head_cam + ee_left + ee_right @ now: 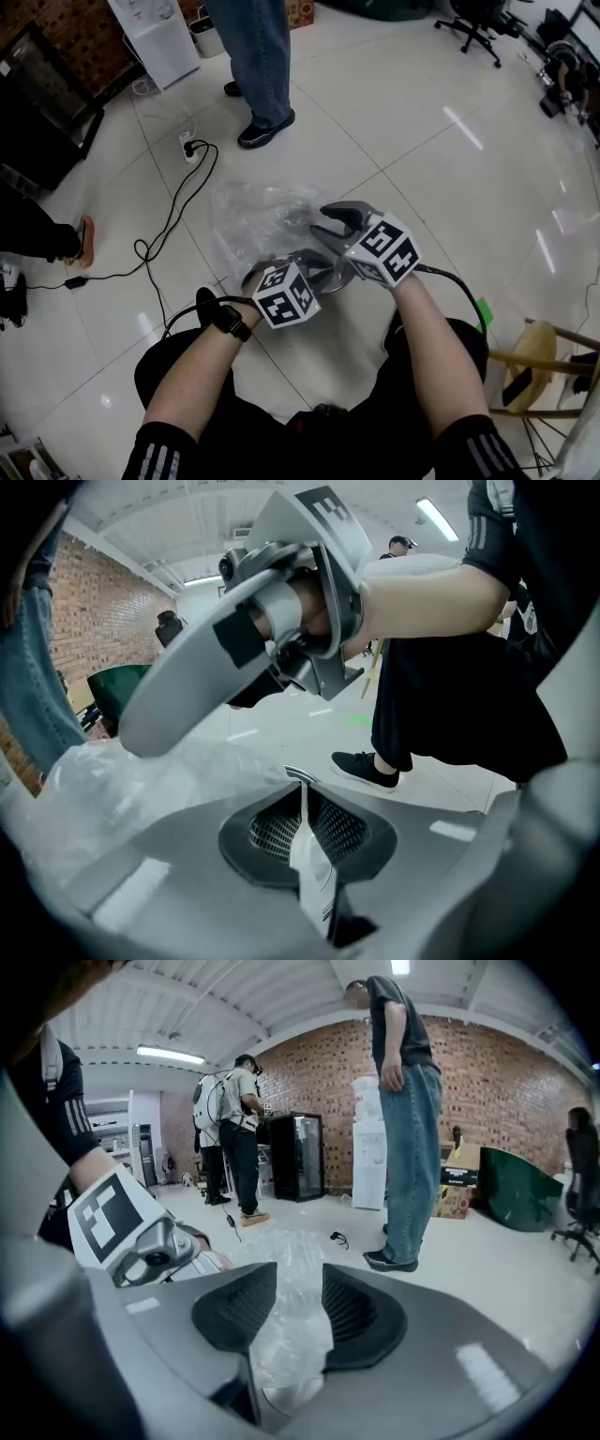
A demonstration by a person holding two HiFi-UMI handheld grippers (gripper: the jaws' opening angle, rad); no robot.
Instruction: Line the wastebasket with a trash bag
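Hard to read: the trash bag (258, 220) is clear thin film, crumpled, and nearly vanishes against the glossy white tile floor (422, 169). Its near edge is hidden behind your two grippers in the head view, and I can't tell where its mouth is. The bag hangs bunched in front of you, between both grippers, over the floor; whether it touches the floor is unclear.

Your left gripper (258, 272) is closed, with a thin folded strip of the film pinched between its ribbed dark pads (272, 827). The strip stands edge-on in the seam. The rest of the bag billows off to the left in that gripper's view, blurred.

Your right gripper (323, 223) has its jaws apart. A wad of wrinkled film sits loose in the gap, and the pads (234, 1312) don't press on it. It lies just beside the left gripper and slightly above it in the head view.

The gripper shells are smooth grey plastic, and each carries a white marker cube.

Around: a thin black cable (173, 211) snakes across the tiles to a white power strip (187, 147). A person in jeans (258, 56) is cut off at the top edge. A wooden stool (534, 361) is cut off at the right. The right gripper view shows a brick wall (506, 1082), a black fridge (298, 1157) and a white water dispenser (368, 1147).
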